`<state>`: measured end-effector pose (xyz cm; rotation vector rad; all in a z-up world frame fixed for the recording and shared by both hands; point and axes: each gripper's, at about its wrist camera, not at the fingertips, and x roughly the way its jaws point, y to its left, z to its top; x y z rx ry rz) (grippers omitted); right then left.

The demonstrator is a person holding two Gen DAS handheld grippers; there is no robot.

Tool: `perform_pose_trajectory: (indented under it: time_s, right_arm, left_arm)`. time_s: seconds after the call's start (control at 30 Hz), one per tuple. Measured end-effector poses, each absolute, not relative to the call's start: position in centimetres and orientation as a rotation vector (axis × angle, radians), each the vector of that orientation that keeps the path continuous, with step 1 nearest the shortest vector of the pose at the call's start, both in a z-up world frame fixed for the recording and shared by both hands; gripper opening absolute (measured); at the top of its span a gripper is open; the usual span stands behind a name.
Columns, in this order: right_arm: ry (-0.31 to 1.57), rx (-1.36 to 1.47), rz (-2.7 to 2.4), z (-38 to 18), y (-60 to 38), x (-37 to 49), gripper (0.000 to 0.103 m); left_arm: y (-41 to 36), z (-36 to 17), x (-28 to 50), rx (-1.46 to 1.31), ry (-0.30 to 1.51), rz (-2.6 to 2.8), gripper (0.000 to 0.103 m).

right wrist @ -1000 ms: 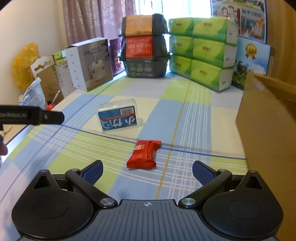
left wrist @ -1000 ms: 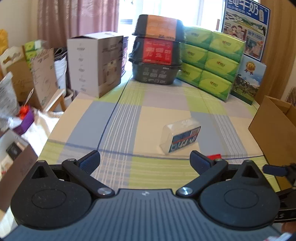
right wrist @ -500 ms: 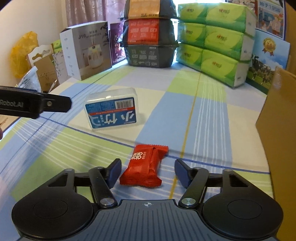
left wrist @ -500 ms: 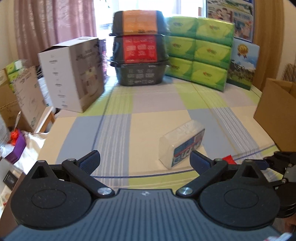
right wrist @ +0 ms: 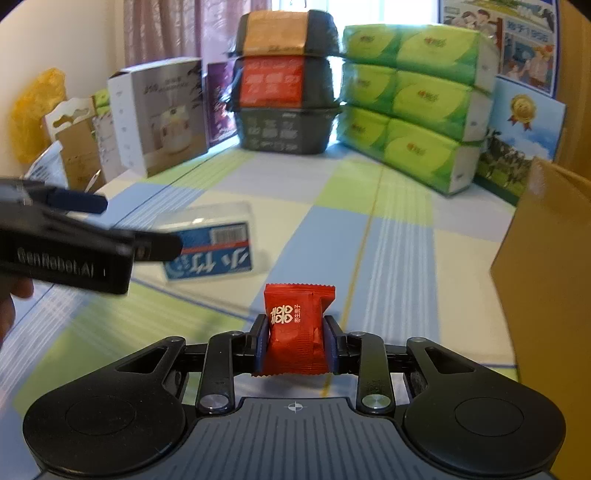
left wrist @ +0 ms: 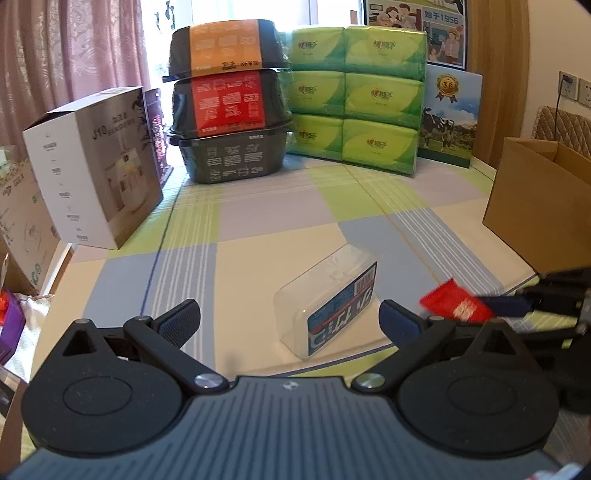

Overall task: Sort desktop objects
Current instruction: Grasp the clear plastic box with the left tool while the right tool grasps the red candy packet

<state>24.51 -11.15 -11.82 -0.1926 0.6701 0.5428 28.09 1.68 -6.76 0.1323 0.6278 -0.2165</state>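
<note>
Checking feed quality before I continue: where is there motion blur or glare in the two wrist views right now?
Left wrist view: red candy packet in the right gripper is smeared; clear box sharp; window blown out. Right wrist view: packet crisp, left gripper, box and tablecloth blurred.

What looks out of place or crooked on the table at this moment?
Little stands out. The clear plastic box with the blue label lies at an angle to the tablecloth checks. The right gripper pinches the red candy packet above the cloth. The left gripper is open.
</note>
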Motion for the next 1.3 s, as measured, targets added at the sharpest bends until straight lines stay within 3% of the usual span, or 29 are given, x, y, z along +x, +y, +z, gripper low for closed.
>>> perform_pose_trajectory:
  time_s: [0.3,0.4,0.57,0.73,0.77,0.83,0.9,0.93,1.13,1.2,1.3]
  right_arm:
    - [0.685,-0.15,0.488,-11.3,-12.5,26.0,0.028]
    - [0.689,-0.146,0.487,-11.4,-12.6,26.0,0.028]
    - [0.703,-0.145,0.481,-11.6,-12.8,26.3,0.02]
    - [0.716,-0.154,0.485,-11.8,-13.0,26.3,0.02]
    - [0.713,-0.16,0.484,-11.8,-13.1,26.3,0.022]
    - [0.713,-0.176,0.483,-11.9,-13.2,26.2,0.035]
    - [0.709,-0.203,0.473,-12.2,-13.1,26.1,0.062]
    - [0.712,-0.209,0.47,-12.4,-13.1,26.0,0.062]
    - [0.775,-0.176,0.486,-13.4,-12.8,26.0,0.059]
    - [0.756,-0.184,0.484,-13.4,-12.6,25.6,0.036]
    - [0.754,-0.183,0.488,-13.4,-12.3,25.5,0.03]
  left_arm:
    - [1.1,-8.5,30.1,0.139,0.609,-0.247,0.09]
    - [0.7,-9.0,30.7,0.143,0.625,-0.269,0.078]
    - [-0.1,-9.6,30.7,0.166,0.672,-0.285,0.05]
    - [-0.6,-9.5,30.1,0.185,0.686,-0.288,0.044]
    - [-0.7,-9.4,30.1,0.185,0.681,-0.282,0.045]
    - [-0.8,-9.3,30.0,0.177,0.67,-0.277,0.045]
    - [-0.9,-9.1,30.0,0.178,0.654,-0.272,0.046]
    - [-0.9,-9.1,29.9,0.178,0.651,-0.273,0.048]
    - [-1.2,-9.2,30.2,0.169,0.648,-0.269,0.049]
    - [-1.2,-9.2,30.3,0.166,0.654,-0.27,0.048]
    - [-1.3,-9.2,30.2,0.167,0.661,-0.264,0.044]
